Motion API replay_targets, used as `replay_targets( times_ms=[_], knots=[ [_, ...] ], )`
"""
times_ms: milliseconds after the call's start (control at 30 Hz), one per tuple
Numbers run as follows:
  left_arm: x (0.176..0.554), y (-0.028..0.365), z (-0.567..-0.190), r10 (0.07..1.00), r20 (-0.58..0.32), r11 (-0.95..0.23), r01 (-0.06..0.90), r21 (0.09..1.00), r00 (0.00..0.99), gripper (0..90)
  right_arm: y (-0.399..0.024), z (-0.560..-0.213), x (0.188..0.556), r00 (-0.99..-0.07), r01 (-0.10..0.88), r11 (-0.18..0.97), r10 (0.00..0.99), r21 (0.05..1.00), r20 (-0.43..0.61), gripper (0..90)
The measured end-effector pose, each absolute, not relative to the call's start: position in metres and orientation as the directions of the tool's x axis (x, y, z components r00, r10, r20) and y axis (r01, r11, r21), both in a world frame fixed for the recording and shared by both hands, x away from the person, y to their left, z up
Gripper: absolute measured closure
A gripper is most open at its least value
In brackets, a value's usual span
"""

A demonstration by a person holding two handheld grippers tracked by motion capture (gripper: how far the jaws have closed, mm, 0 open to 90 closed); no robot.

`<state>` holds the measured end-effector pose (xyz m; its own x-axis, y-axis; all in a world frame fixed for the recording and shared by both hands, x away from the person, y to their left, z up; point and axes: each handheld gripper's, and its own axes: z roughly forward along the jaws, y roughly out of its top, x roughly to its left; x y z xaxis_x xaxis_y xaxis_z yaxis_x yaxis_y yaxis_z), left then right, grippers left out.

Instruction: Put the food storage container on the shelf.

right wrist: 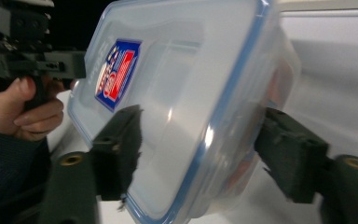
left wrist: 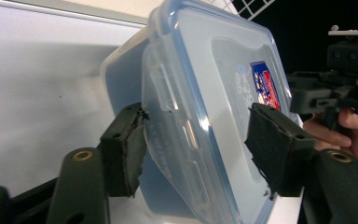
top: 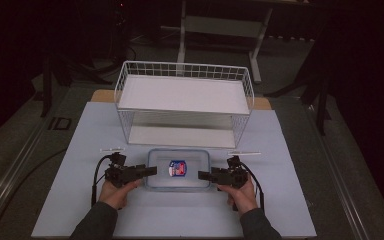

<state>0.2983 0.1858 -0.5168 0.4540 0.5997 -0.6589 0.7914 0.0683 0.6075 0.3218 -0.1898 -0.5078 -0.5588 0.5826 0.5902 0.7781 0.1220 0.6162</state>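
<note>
A clear plastic container (top: 178, 170) with a blue-rimmed lid and a red-and-blue label lies on the white mat, in front of the wire rack. My left gripper (top: 152, 171) is at its left end and my right gripper (top: 202, 175) at its right end. In the left gripper view the container's end (left wrist: 205, 93) sits deep between the jaws (left wrist: 196, 112), one pad on the wall and the other on the lid. The right gripper view shows the same hold (right wrist: 203, 112) on the opposite end (right wrist: 182, 93). Something reddish shows dimly inside.
A white wire rack (top: 184, 100) with two shelves stands just behind the container. The white mat (top: 80, 200) has free room on both sides and in front. Two thin white strips (top: 111, 149) (top: 244, 153) lie beside the rack's front corners. Dark floor surrounds the table.
</note>
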Motion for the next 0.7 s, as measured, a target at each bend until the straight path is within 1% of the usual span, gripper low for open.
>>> replay_targets(
  times_ms=[167, 267, 367, 467, 567, 700],
  knots=[
    [0.289, 0.188, -0.514, 0.589, -0.662, 0.075, 0.784, 0.616, 0.464, 44.5, -0.198, -0.506, 0.315, -0.556, 0.780, 0.095, 0.559, 0.619, 0.615, 43.4],
    [0.286, 0.189, -0.513, 0.587, -0.660, 0.073, 0.781, 0.621, 0.469, 46.1, -0.199, -0.505, 0.313, -0.560, 0.780, 0.099, 0.551, 0.618, 0.619, 45.4],
    [0.278, 0.191, -0.512, 0.579, -0.655, 0.063, 0.775, 0.629, 0.485, 48.5, -0.203, -0.505, 0.310, -0.567, 0.777, 0.092, 0.530, 0.622, 0.630, 50.2],
    [0.274, 0.190, -0.511, 0.585, -0.643, 0.053, 0.768, 0.639, 0.494, 48.8, -0.205, -0.505, 0.309, -0.568, 0.779, 0.089, 0.519, 0.621, 0.638, 51.0],
    [0.270, 0.188, -0.510, 0.602, -0.622, 0.047, 0.755, 0.654, 0.501, 48.2, -0.204, -0.503, 0.305, -0.593, 0.756, 0.105, 0.529, 0.646, 0.608, 50.3],
    [0.269, 0.187, -0.509, 0.607, -0.618, 0.047, 0.753, 0.656, 0.500, 48.1, -0.203, -0.503, 0.303, -0.592, 0.754, 0.102, 0.536, 0.649, 0.602, 50.4]
  ],
)
